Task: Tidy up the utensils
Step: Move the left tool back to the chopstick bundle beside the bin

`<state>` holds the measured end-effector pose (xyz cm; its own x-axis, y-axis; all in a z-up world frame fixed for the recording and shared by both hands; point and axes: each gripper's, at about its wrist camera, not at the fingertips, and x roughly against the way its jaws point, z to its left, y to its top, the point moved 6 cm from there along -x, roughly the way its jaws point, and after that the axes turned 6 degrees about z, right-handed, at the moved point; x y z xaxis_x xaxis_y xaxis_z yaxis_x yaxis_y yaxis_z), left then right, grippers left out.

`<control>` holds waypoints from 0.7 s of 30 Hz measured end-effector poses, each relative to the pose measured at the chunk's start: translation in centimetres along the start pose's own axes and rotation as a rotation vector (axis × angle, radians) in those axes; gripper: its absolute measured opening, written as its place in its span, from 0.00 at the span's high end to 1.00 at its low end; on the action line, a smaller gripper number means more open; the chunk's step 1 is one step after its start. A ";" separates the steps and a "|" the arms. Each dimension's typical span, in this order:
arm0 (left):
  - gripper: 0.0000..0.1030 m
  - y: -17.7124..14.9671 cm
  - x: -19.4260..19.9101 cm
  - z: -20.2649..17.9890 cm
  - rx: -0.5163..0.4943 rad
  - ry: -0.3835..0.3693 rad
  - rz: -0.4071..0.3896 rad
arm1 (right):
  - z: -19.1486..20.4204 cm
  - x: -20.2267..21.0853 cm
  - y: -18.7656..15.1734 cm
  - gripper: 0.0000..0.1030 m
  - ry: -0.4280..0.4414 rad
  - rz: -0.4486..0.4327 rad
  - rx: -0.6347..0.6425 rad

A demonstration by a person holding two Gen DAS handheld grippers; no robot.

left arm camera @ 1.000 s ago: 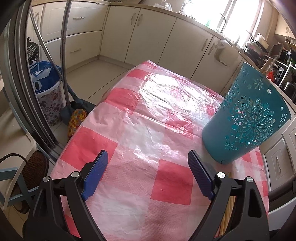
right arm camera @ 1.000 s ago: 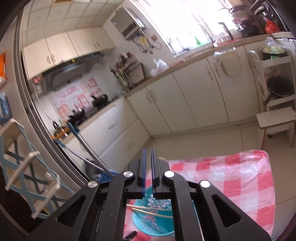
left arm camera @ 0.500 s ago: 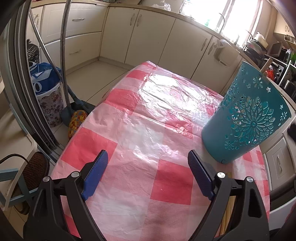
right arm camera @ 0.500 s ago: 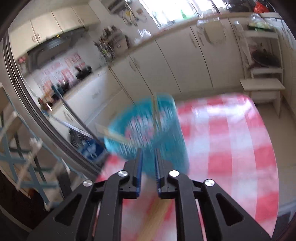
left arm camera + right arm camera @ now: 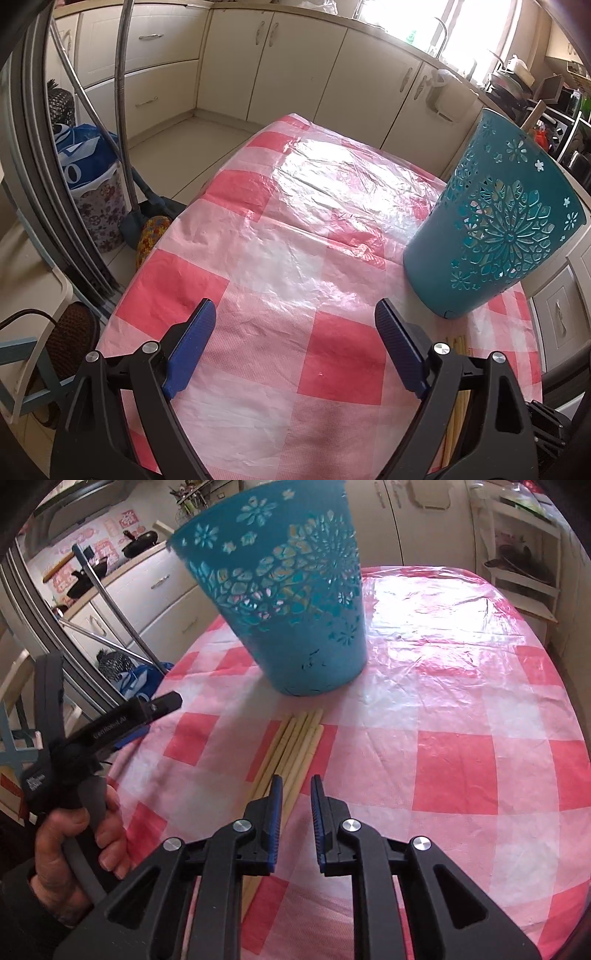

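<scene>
Table (image 5: pixel 461 709): covered by a pink-and-white checked plastic cloth, glossy and creased where the window light falls on it.
Holder (image 5: pixel 295 602): teal plastic utensil cup, widening upward, its wall pierced with flower and star cut-outs; it stands upright on the cloth at the far end of the chopsticks; pale sticks show through the cut-outs, and in the left wrist view a wooden end pokes above its rim.
Chopsticks (image 5: pixel 295 746): a bundle of pale wooden sticks lying flat and side by side on the cloth, tips pointing toward the holder's base, just short of it; their near ends run under the right gripper.
Left gripper (image 5: pixel 295 350): blue-padded jaws spread wide with only cloth between them; it hovers over the table, left of the holder.
Right gripper (image 5: pixel 295 801): jaws a narrow gap apart, having just opened a little, nothing pinched; the left pad sits above the bundle.
Hand (image 5: pixel 81 842): wraps the left tool's handle at the table edge.
Writing: white print on the left tool's black body, too blurred to read.
</scene>
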<state>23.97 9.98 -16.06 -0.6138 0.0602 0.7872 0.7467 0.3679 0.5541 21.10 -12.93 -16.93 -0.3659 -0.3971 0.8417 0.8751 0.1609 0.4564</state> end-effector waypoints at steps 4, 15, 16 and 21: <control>0.18 0.0 -0.1 0.0 -0.002 0.002 0.004 | 0.0 -0.5 -0.6 0.84 -0.055 0.000 0.050; 0.18 -0.2 0.1 -1.0 -0.052 0.002 -0.003 | -0.8 -0.5 -0.4 0.88 -0.098 -0.005 0.050; 0.18 -0.3 0.4 -1.6 -0.082 -0.012 -0.010 | -0.9 -0.4 -0.4 0.88 -0.104 -0.004 0.048; 0.18 -2.5 1.2 -5.4 -0.229 -0.067 0.037 | -2.1 0.4 -0.7 0.88 -0.101 -0.006 0.020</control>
<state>22.71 4.12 -15.04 -0.5946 0.1341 0.7927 0.8031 0.1451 0.5779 20.99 -15.10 -17.58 -0.4022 -0.3055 0.8630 0.8666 0.1770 0.4666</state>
